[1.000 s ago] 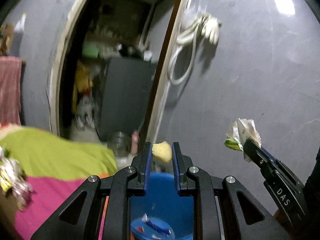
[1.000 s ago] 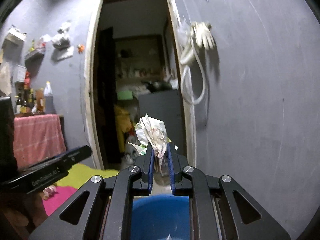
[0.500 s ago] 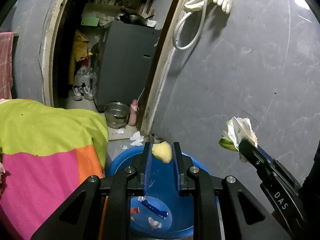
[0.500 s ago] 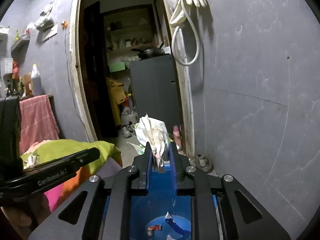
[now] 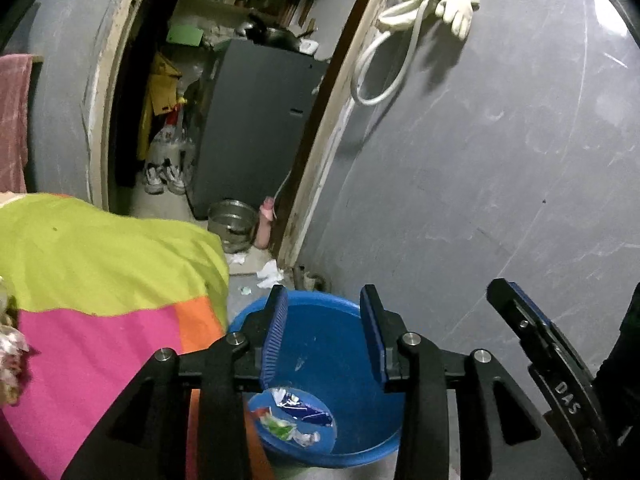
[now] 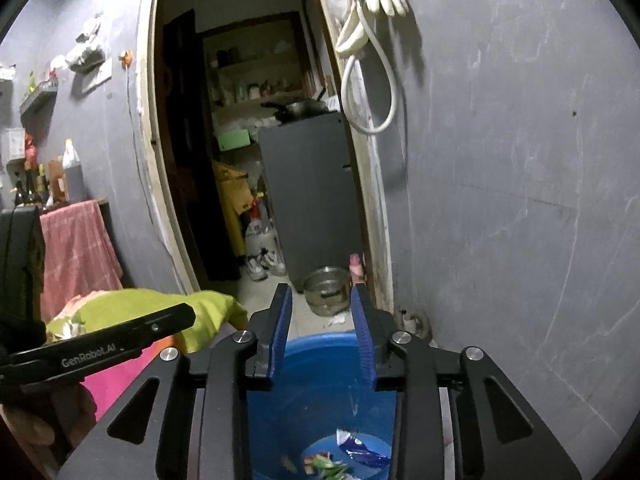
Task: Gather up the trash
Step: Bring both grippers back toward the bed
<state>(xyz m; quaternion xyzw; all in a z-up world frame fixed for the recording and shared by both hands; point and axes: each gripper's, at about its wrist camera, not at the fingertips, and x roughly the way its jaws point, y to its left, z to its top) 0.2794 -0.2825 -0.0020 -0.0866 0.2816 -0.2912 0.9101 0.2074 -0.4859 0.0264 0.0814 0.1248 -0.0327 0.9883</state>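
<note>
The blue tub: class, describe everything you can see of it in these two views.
The blue tub is a round, deep, smooth-walled bucket that looks like plastic. It stands upright on the grey floor beside the bright bedcover, directly below both grippers. Its mouth is open. At the bottom lie a few wrappers: one blue and silver, others green, red and white. Neither gripper touches it.

A round blue tub [image 5: 352, 364] stands upright on the floor just below and ahead of the tool. Crumpled wrappers [image 5: 294, 416], blue, green, red and white, lie scattered on its bottom.
</note>
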